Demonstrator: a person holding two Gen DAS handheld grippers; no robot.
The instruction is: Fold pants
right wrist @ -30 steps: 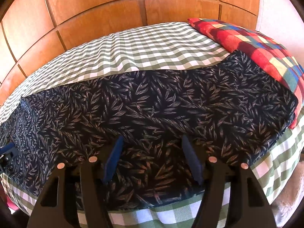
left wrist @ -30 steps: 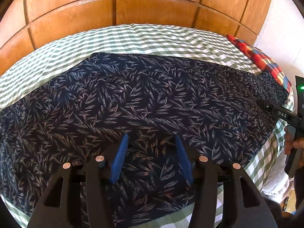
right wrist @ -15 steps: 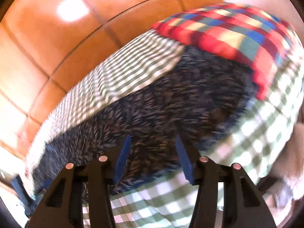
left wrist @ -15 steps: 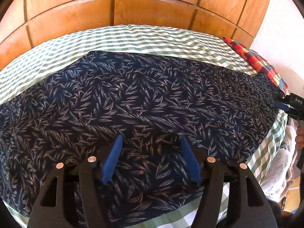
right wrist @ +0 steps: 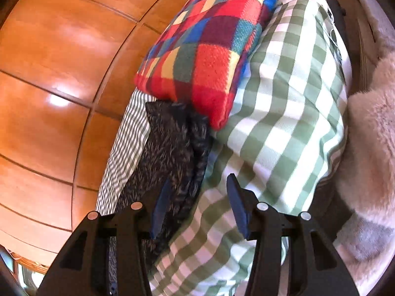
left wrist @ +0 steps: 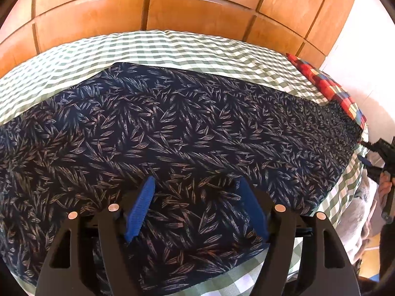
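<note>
My left gripper (left wrist: 196,206) sits at the bottom centre of its frame with the blue fingers (left wrist: 140,208) spread wide and nothing between them. Under and ahead of it lie the pants (left wrist: 172,133), dark navy with a pale leaf print, spread flat in a broad band from the left edge to the right side of the frame. They rest on a green-and-white checked bedcover (left wrist: 158,46), which shows as a strip above them and again along the lower right. At the far right edge of that frame I can see my right gripper (left wrist: 380,155) near the end of the pants, with a hand (left wrist: 385,187) behind it.

From the right wrist camera the view is tilted. My right gripper (right wrist: 198,203) is at the bottom centre, jaws parted and empty. Its left finger sits over the dark end of the pants (right wrist: 170,153), its right finger over the checked cover. Just above, a red, blue and yellow patchwork cushion (right wrist: 207,42) overlaps the end of the pants. Glossy wooden panels (right wrist: 56,56) fill the left side, and a pale fluffy fabric (right wrist: 370,128) takes the right edge.
</note>
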